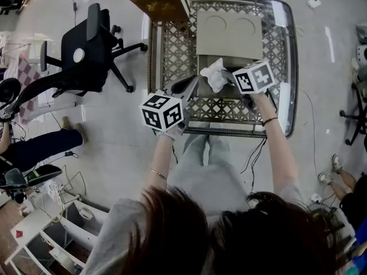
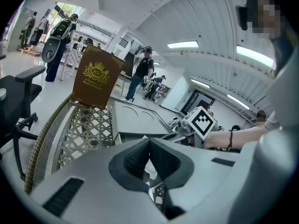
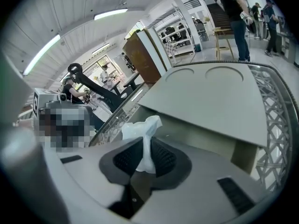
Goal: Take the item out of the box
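Observation:
A grey cardboard box [image 1: 229,36] stands on the lattice table [image 1: 172,56] with its flap raised; in the right gripper view the box [image 3: 210,97] fills the middle. My right gripper [image 1: 226,79] is shut on a crumpled white item [image 1: 215,73] just in front of the box. In the right gripper view the white item [image 3: 140,127] is pinched between the pads of that gripper [image 3: 145,143] and sticks out beyond them. My left gripper [image 1: 192,86] hovers over the table's near edge, left of the item; its jaws [image 2: 149,141] meet with nothing between them.
A brown box with a gold crest [image 1: 160,2] stands at the table's far left corner. A black office chair [image 1: 86,44] stands left of the table, and a seated person's leg [image 1: 40,145] shows further left. White shelving [image 1: 46,234] is at the bottom left.

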The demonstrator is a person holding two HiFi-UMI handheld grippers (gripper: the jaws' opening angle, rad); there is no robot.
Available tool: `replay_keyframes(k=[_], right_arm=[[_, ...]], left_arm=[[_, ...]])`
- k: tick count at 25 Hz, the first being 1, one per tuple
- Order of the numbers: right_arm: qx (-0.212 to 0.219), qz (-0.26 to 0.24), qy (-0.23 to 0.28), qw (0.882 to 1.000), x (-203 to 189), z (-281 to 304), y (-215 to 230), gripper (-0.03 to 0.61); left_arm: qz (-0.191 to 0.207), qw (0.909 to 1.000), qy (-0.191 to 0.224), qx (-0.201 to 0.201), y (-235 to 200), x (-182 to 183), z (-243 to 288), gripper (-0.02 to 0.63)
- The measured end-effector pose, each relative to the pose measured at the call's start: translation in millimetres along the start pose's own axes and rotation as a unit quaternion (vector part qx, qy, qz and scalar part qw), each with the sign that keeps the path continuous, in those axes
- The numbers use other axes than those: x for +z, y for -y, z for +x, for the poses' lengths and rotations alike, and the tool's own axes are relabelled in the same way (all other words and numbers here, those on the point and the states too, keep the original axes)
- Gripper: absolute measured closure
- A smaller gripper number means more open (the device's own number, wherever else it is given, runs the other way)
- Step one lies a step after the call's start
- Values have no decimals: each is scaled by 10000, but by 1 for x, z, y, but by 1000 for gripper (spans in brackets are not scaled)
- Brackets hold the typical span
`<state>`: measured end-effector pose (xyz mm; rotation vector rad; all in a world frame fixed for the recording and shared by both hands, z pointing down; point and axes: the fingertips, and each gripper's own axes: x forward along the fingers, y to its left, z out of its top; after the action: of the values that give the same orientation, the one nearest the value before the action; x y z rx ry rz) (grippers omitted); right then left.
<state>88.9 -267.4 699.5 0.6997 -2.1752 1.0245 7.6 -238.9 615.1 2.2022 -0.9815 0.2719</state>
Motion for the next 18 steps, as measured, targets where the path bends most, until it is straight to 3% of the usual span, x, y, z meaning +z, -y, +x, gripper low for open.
replay_keyframes(k=[18], right_arm=[[8, 133, 957, 9953, 21, -73, -45, 509]], left_arm=[[457, 9978, 429, -202, 26, 52, -43, 597]])
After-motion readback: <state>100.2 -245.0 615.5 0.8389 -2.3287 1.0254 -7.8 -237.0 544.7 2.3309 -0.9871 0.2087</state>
